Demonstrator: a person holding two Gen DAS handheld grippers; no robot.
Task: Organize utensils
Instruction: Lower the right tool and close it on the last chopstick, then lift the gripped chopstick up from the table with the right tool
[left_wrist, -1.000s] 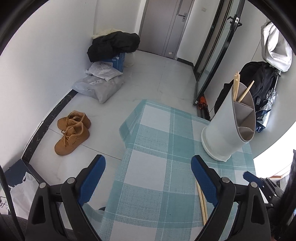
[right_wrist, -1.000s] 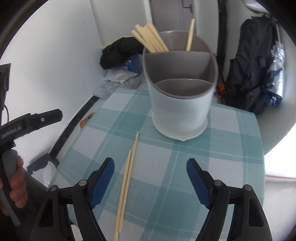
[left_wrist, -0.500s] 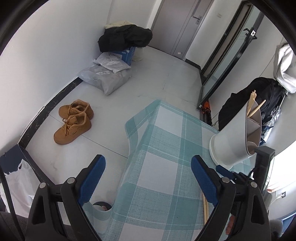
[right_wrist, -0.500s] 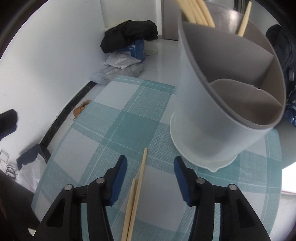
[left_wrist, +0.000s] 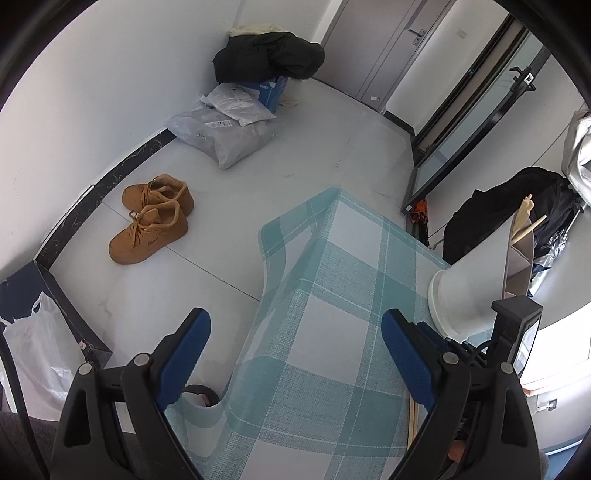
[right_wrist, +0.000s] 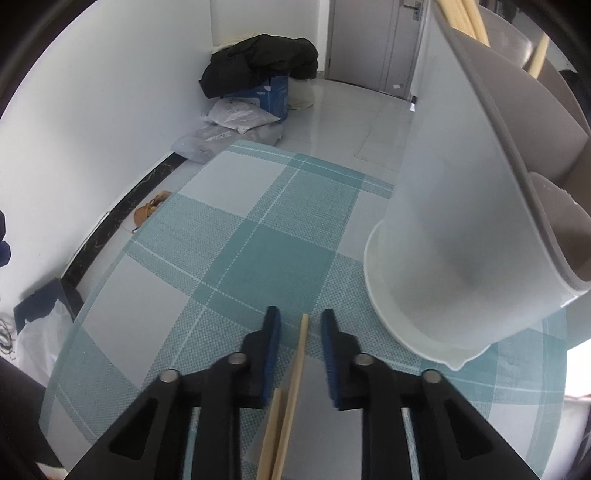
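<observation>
Wooden chopsticks (right_wrist: 291, 398), 2 loose on the checked desk (right_wrist: 236, 236), long axis running straight away from me, lying betw the right hand-held gripper (right_wrist: 299, 325) pads. Its jaws have just been closing, now narrow; can't tell if the pads bite yet. Right hand nearer. Left hand-held gripper (left_wrist: 295, 332) wide, holding nothing. 1 holder (right_wrist: 461, 229) ahead-right, several sticks already inside.

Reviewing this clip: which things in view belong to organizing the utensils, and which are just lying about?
Job: right gripper, straddling the loose chopsticks; divided utensil holder; chopsticks already in it; left gripper.
Lying about: tan shoes; black jacket; grey parcel bags; black backpack; white plastic bag.
</observation>
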